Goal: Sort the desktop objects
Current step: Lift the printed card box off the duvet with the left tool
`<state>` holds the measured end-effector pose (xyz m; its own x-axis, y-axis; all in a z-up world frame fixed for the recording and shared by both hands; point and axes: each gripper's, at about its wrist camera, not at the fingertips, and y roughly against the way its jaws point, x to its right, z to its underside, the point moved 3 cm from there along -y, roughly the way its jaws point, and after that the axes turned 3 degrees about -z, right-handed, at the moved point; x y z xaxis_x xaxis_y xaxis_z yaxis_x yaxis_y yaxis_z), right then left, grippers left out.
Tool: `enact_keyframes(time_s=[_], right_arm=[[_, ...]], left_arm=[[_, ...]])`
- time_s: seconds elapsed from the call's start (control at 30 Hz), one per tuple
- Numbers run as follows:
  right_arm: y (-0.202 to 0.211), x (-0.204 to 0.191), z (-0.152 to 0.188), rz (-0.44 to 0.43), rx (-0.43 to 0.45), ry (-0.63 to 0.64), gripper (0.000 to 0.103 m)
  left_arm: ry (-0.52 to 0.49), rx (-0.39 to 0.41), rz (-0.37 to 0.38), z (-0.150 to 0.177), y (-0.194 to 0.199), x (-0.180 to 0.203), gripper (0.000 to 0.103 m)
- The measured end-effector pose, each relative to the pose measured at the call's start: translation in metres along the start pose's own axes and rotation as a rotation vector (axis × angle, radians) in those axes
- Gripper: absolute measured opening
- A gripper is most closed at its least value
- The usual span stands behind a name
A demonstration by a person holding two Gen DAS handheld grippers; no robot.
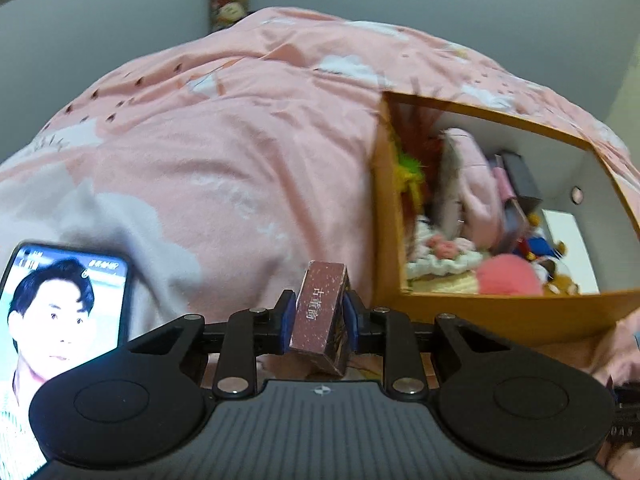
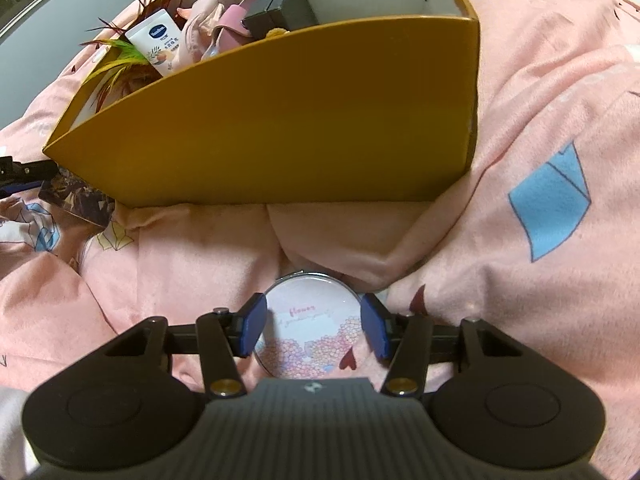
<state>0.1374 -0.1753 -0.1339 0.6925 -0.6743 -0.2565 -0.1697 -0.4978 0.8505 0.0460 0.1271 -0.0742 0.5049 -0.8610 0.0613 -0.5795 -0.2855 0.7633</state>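
Note:
My left gripper (image 1: 318, 316) is shut on a small maroon box (image 1: 320, 312) with white lettering, held above the pink bedspread, left of the orange storage box (image 1: 384, 216). My right gripper (image 2: 314, 324) is open, its blue pads on either side of a round floral compact mirror (image 2: 312, 320) lying on the bedspread, just in front of the orange box (image 2: 280, 128). The left pad looks close to the mirror's rim; the right pad stands slightly apart. The orange box holds several items: a lotion tube (image 2: 158, 42), pink cloth, a dark case (image 2: 280, 8), feathers, yarn toys.
A phone (image 1: 52, 320) with a lit screen lies at lower left in the left wrist view. A dark patterned card (image 2: 76, 200) lies left of the orange box. The left gripper's tip (image 2: 20, 176) shows at the far left. Rumpled pink bedspread (image 2: 540, 120) surrounds everything.

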Motion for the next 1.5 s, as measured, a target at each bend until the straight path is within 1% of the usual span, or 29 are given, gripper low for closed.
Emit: enact_keyframes(time_s=[0.07,0.17,0.27,0.33,0.4,0.5,0.73,0.8,0.9,0.97,1.0,1.13,1.23,1.27,1.37,1.43,1.5], right_arm=[[0.0,0.0,0.0,0.0,-0.001,0.001,0.055],[0.0,0.0,0.0,0.001,-0.001,0.002,0.055],[-0.001,0.0,0.0,0.001,-0.002,0.004,0.055],[-0.001,0.0,0.0,0.001,-0.001,0.004,0.056],[-0.001,0.0,0.0,0.001,-0.001,0.003,0.056],[-0.002,0.0,0.0,0.005,-0.005,0.004,0.057],[-0.003,-0.001,0.002,0.012,-0.007,0.011,0.057],[-0.003,0.0,0.002,0.012,-0.007,0.011,0.057],[-0.003,-0.001,0.002,0.012,-0.007,0.011,0.057],[-0.003,-0.001,0.002,0.012,-0.007,0.01,0.057],[-0.003,-0.001,0.002,0.012,-0.007,0.01,0.057],[-0.003,0.0,0.002,0.01,-0.006,0.009,0.057],[-0.003,0.0,0.002,0.009,-0.005,0.006,0.058],[-0.003,0.001,0.002,0.009,-0.005,0.004,0.057],[-0.003,0.001,0.002,0.009,-0.006,0.002,0.057],[-0.003,0.001,0.002,0.009,-0.006,0.002,0.057],[-0.003,0.001,0.002,0.008,-0.006,0.002,0.058]], left_arm=[[-0.049,0.007,-0.016,0.0,-0.001,0.007,0.03],[-0.059,0.003,-0.027,0.0,-0.003,0.009,0.031],[-0.021,-0.002,-0.006,-0.004,-0.008,0.002,0.036],[0.02,-0.001,0.031,-0.006,-0.011,-0.005,0.04],[0.066,-0.003,0.061,-0.007,-0.013,-0.011,0.047],[0.109,0.003,0.084,-0.008,-0.016,-0.016,0.051],[0.124,0.02,0.003,-0.011,-0.022,-0.017,0.052],[0.113,0.034,-0.018,-0.011,-0.019,-0.016,0.05],[0.065,0.056,-0.069,-0.011,-0.018,-0.011,0.05],[0.032,0.022,-0.08,-0.009,-0.025,-0.008,0.05],[0.025,0.006,-0.097,-0.008,-0.028,-0.008,0.05],[0.047,-0.039,-0.071,-0.007,-0.032,-0.014,0.054],[0.076,-0.062,-0.042,-0.006,-0.036,-0.021,0.059],[0.085,-0.067,-0.035,-0.006,-0.037,-0.023,0.062],[0.101,-0.066,-0.024,-0.006,-0.04,-0.027,0.063],[0.097,-0.059,-0.029,-0.005,-0.038,-0.026,0.063],[0.07,-0.045,-0.065,-0.004,-0.034,-0.02,0.063]])
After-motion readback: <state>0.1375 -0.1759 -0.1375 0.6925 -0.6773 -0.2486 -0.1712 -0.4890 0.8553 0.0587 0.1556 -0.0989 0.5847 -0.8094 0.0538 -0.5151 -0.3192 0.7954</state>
